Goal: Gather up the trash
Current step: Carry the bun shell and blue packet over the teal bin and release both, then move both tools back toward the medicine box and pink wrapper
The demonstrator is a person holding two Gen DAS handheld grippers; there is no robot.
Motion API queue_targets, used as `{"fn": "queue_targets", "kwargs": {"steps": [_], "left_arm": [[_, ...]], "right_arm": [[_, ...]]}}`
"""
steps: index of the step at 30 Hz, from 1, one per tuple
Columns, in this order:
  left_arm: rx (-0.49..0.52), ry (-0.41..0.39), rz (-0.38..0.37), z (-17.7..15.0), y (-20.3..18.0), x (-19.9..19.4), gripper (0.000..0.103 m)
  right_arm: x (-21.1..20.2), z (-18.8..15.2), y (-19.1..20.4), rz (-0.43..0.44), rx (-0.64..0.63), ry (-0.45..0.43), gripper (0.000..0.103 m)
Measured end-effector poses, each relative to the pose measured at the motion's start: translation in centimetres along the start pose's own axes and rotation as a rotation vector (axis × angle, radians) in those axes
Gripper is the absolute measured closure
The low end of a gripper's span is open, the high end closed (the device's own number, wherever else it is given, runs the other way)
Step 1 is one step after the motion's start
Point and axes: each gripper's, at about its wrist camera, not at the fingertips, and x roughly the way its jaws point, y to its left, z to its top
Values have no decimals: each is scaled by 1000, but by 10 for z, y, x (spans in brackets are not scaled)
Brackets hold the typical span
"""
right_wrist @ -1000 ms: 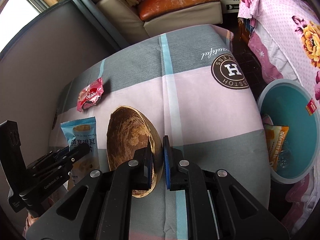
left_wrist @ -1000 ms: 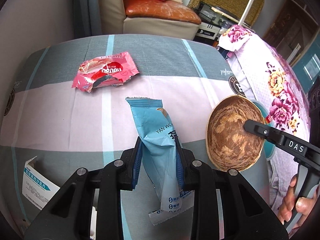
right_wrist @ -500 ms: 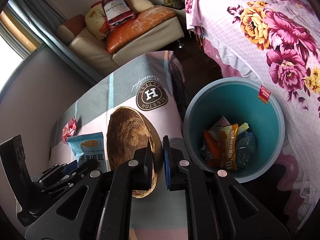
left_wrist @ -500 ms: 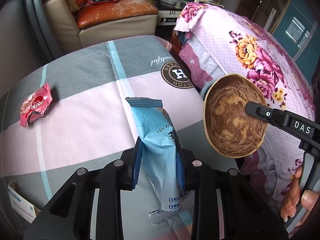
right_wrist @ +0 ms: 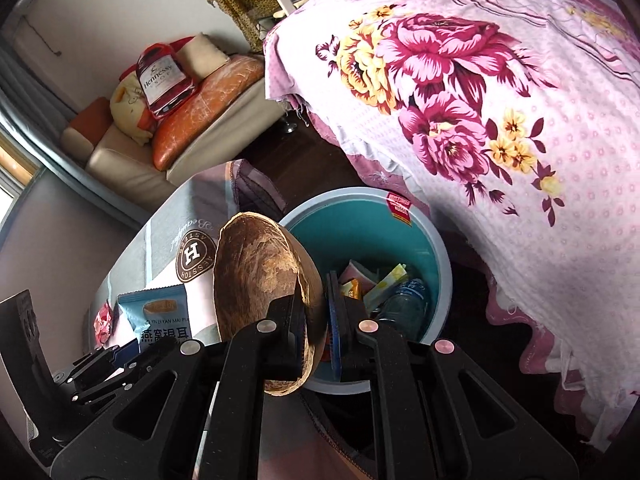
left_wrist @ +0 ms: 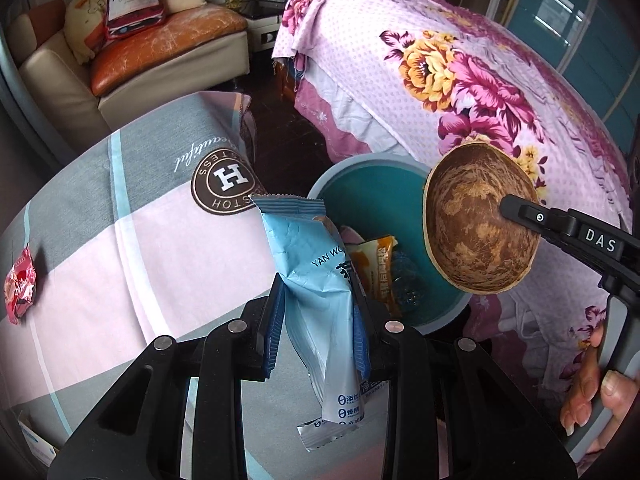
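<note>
While the left gripper (left_wrist: 318,320) clamps a pale blue "YAN WO" foil wrapper (left_wrist: 316,280), the right gripper (right_wrist: 316,316) pinches a brown coconut-shell half (right_wrist: 260,280), with the "HOISSTOH" tablecloth (left_wrist: 120,208) at ten o'clock.

Two tools: left tool (left_wrist: 318,320), right tool (right_wrist: 316,312). One blue snack packet (left_wrist: 316,280). One brown shell bowl (left_wrist: 476,224). One red wrapper (left_wrist: 20,284) on the counter (left_wrist: 120,240). One teal bin (left_wrist: 380,184). Inside the bin: one orange packet (left_wrist: 374,264), one clear plastic bottle (right_wrist: 404,304), at least two more wrappers, exact count unclear. One white box corner (left_wrist: 36,440) at lower left. One floral-covered bed (left_wrist: 480,80). One sofa (left_wrist: 140,60).
</note>
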Motion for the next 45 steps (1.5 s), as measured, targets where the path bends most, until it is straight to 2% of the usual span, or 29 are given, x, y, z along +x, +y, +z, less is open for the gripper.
{"fn": "queue_targets", "kwargs": {"steps": [9, 12, 13, 14, 16, 17, 22, 30, 32, 35, 36, 37, 40, 42, 45], "left_arm": [[37, 25, -21, 15, -25, 27, 72], [38, 37, -32, 18, -28, 35, 66], [36, 42, -37, 19, -29, 37, 54], [34, 41, -34, 19, -29, 38, 35], [32, 25, -12, 18, -29, 38, 16], [33, 22, -3, 17, -28, 38, 14], [23, 39, 58, 12, -21, 40, 10], [-9, 71, 50, -3, -4, 42, 9], [-17, 72, 48, -7, -1, 40, 9], [-33, 75, 38, -10, 4, 37, 9], [-38, 74, 36, -11, 5, 36, 9], [-43, 73, 34, -12, 7, 35, 9], [-57, 66, 30, -15, 13, 29, 9], [-69, 57, 31, -17, 17, 24, 9], [-90, 46, 30, -22, 26, 16, 9]], "right_arm": [[8, 5, -26, -66, 21, 5, 94], [11, 6, -30, -80, 26, 10, 94], [12, 6, -31, -84, 28, 12, 94], [13, 6, -32, -88, 28, 14, 94], [16, 5, -33, -94, 28, 20, 94], [17, 4, -33, -97, 28, 22, 94], [24, 3, -30, -107, 24, 34, 93], [34, 1, -25, -140, 13, 57, 92], [35, -1, -24, -147, 8, 59, 89], [36, -2, -19, -150, -2, 69, 78], [36, -3, -17, -150, -4, 68, 68], [35, -3, -15, -152, -6, 66, 54], [29, -4, -7, -159, -15, 53, 37], [27, -5, -2, -159, -20, 54, 31], [24, -9, 7, -155, -29, 63, 29]]}}
